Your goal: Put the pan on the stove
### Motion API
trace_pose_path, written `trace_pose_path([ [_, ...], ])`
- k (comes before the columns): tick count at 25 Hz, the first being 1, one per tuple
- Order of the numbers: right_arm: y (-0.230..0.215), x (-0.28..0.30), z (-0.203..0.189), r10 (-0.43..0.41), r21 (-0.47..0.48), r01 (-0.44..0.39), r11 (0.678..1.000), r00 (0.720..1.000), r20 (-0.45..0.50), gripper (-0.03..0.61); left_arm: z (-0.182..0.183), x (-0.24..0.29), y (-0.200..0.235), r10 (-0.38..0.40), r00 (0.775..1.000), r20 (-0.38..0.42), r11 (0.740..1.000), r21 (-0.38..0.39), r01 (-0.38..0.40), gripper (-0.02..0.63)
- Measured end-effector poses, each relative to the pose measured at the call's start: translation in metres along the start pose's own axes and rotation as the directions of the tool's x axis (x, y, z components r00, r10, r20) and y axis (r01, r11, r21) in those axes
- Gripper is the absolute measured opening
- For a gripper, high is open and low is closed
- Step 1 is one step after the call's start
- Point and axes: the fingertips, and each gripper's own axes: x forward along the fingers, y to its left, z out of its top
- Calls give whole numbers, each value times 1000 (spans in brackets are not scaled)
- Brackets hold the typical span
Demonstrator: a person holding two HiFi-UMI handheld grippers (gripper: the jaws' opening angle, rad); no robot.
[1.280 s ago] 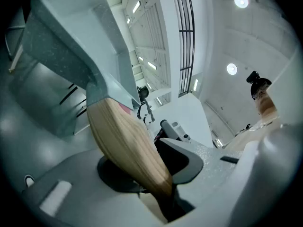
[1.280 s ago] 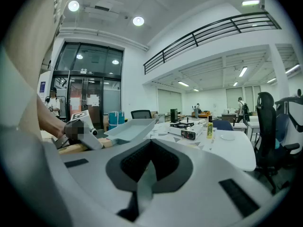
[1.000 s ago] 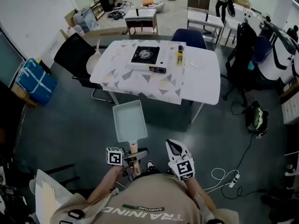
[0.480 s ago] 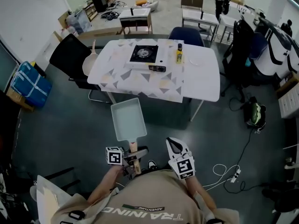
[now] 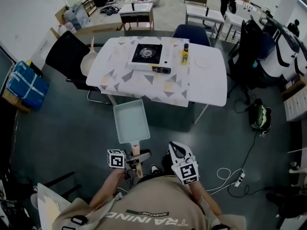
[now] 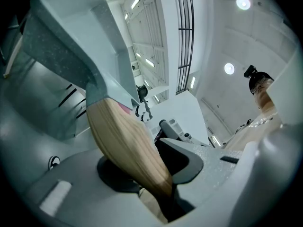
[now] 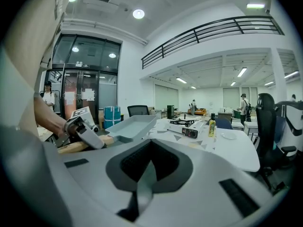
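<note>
A rectangular pale grey pan (image 5: 130, 122) with a wooden handle (image 5: 136, 150) is held out level in front of me, above the floor and short of the table. My left gripper (image 5: 133, 160) is shut on that handle; in the left gripper view the handle (image 6: 129, 145) runs between the jaws up to the pan (image 6: 71, 46). The portable gas stove (image 5: 147, 55) stands on the white table (image 5: 211, 83), well ahead of the pan. My right gripper (image 5: 175, 147) is beside the left one, shut and holding nothing. Its own view shows the pan (image 7: 131, 126) and the stove (image 7: 185, 126).
On the table stand a yellow bottle (image 5: 185, 55) and a small plate (image 5: 203, 62), with a round pan (image 5: 88, 63) at its left edge. A black chair (image 5: 64, 56) and a blue chair (image 5: 192, 32) flank it. Cables (image 5: 230, 178) and a backpack (image 5: 259, 118) lie on the floor at right.
The table and stove have slid a little lower and nearer in the head view. Both grippers and the held pan keep the same pose in front of me.
</note>
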Motion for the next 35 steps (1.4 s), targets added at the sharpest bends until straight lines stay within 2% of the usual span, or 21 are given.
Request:
trace_pose_path([
  [6, -28, 35, 5, 31, 10, -32, 999, 999, 18, 3, 42, 14, 1, 8, 999, 31, 1000, -16, -7, 124],
  [13, -79, 82, 22, 77, 13, -78, 997, 995, 59, 3, 96, 40, 13, 46, 997, 66, 999, -1, -46, 124],
  [19, -115, 112, 30, 126, -10, -125, 992, 989, 80, 3, 127, 67, 29, 62, 994, 93, 998, 16, -64, 124],
  [26, -138, 140, 30, 166, -21, -165, 986, 984, 68, 3, 153, 84, 49, 66, 990, 126, 998, -18, -64, 126],
  [30, -150, 158, 27, 162, -25, -161, 987, 986, 45, 3, 173, 88, 57, 56, 989, 138, 998, -20, -53, 126],
  [35, -154, 186, 36, 133, -11, -133, 991, 991, 27, 3, 203, 83, 70, 52, 993, 106, 999, -14, -50, 126],
])
